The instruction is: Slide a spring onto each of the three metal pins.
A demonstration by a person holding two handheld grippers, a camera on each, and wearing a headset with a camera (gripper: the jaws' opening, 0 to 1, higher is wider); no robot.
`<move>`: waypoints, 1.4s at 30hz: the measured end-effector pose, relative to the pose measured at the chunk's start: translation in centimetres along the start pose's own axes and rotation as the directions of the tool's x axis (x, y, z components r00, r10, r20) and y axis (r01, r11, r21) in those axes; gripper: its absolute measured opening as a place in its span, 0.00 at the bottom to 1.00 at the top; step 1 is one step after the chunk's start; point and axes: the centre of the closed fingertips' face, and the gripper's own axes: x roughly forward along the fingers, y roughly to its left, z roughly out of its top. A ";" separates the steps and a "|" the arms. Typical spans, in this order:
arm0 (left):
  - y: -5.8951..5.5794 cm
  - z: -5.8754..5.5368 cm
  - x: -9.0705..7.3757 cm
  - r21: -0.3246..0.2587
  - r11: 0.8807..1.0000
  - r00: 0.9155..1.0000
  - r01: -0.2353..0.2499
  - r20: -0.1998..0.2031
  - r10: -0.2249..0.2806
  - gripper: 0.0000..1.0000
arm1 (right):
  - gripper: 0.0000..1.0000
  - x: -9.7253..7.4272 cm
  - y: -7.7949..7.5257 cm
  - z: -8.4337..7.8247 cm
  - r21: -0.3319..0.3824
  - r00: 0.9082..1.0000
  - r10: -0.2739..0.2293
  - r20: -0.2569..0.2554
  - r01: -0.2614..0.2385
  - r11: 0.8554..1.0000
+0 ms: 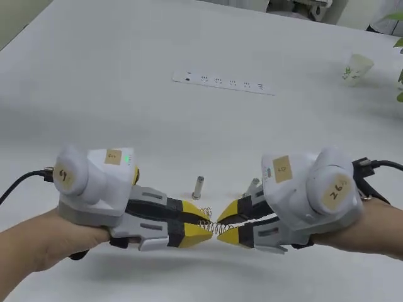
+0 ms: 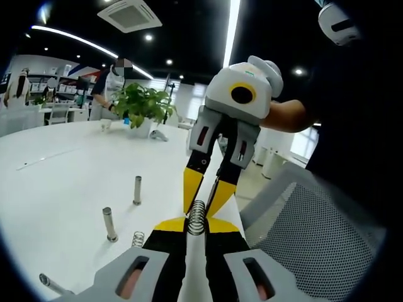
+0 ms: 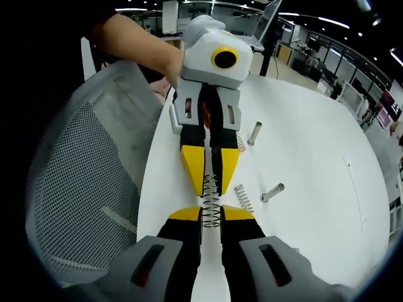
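Note:
A thin coil spring [image 1: 214, 225] hangs just above the white table [image 1: 126, 94], stretched between both grippers. My left gripper [image 1: 204, 226] is shut on one end and my right gripper [image 1: 221, 225] on the other, tips nearly touching. In the left gripper view the spring [image 2: 196, 217] stands between my left gripper's [image 2: 196, 225] yellow tips. In the right gripper view the spring [image 3: 211, 201] runs from my right gripper [image 3: 213, 219] into the left one. One metal pin [image 1: 198, 187] stands upright just beyond the tips; a second pin [image 1: 254, 184] is half hidden behind the right gripper. A third pin [image 2: 50, 283] lies flat.
A loose spring [image 3: 242, 197] lies on the table beside a pin [image 3: 272, 192]. A white power strip [image 1: 223, 83] lies farther back, and a paper cup [image 1: 357, 66] stands at the far right. A mesh chair [image 3: 94, 163] is off the table's edge.

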 end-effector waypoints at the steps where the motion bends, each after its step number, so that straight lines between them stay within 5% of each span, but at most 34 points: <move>1: 0.0 0.0 0.0 0.001 1.000 1.000 0.000 0.001 0.000 0.02 | 0.08 0.0 0.0 0.0 0.003 1.000 0.000 0.002 0.000 1.000; 23: -0.1 0.0 -0.5 -0.017 1.000 1.000 0.017 0.014 -0.017 0.02 | 0.08 0.0 0.1 -1.0 0.026 1.000 -0.009 0.001 0.009 1.000; 30: 0.1 -0.4 -0.9 -0.023 1.000 1.000 0.016 0.014 -0.015 0.02 | 0.08 -0.5 -0.2 0.0 0.006 0.999 -0.024 0.025 0.024 1.000; 42: 0.0 -1.5 -0.6 0.026 1.000 0.999 0.014 -0.045 -0.013 0.02 | 0.08 -1.1 0.1 1.8 -0.062 0.999 -0.013 0.049 0.016 0.998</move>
